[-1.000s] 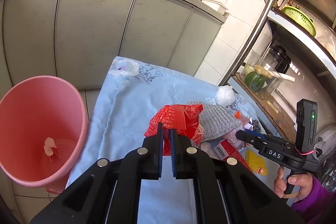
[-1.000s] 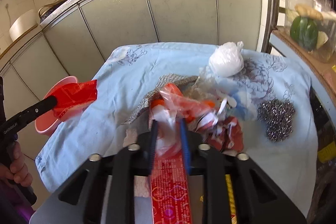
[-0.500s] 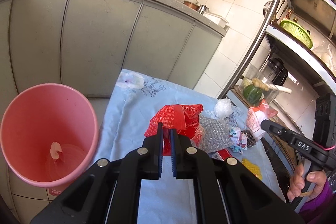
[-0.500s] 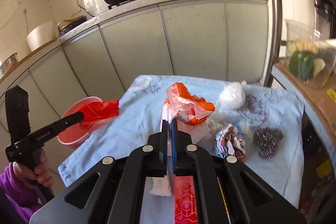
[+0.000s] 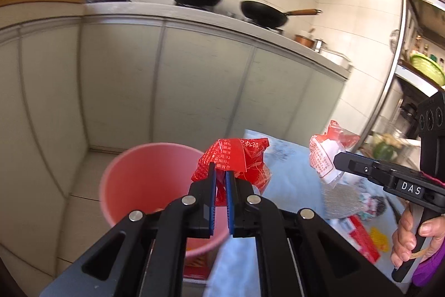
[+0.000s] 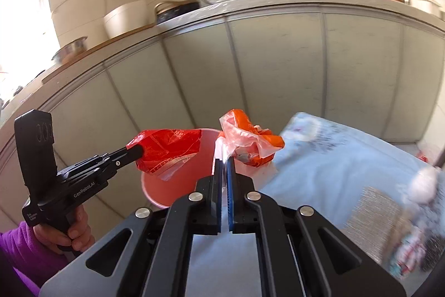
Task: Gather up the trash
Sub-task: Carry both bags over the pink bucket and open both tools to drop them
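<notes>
My left gripper (image 5: 219, 171) is shut on a crumpled red wrapper (image 5: 236, 160), held in the air over the near rim of a pink bin (image 5: 144, 180). From the right wrist view the same red wrapper (image 6: 169, 149) hangs in front of the pink bin (image 6: 172, 194). My right gripper (image 6: 224, 161) is shut on an orange and clear plastic bag (image 6: 250, 141), lifted above the blue cloth (image 6: 333, 157) near the bin. In the left wrist view that bag (image 5: 328, 149) sticks out of the right gripper (image 5: 338, 157) at the right.
Grey kitchen cabinets (image 5: 194, 80) stand behind the bin, with pans (image 5: 261, 13) on the counter. On the blue cloth (image 5: 294, 180) lie a silver foil pouch (image 5: 342, 199), a red box (image 5: 361, 235), a yellow scrap (image 5: 379, 238) and a white bag (image 6: 422, 183).
Both grippers rose and swung left toward the pink bin. The right gripper closed on the orange plastic bag and lifted it off the pile. The left kept hold of the red wrapper.
</notes>
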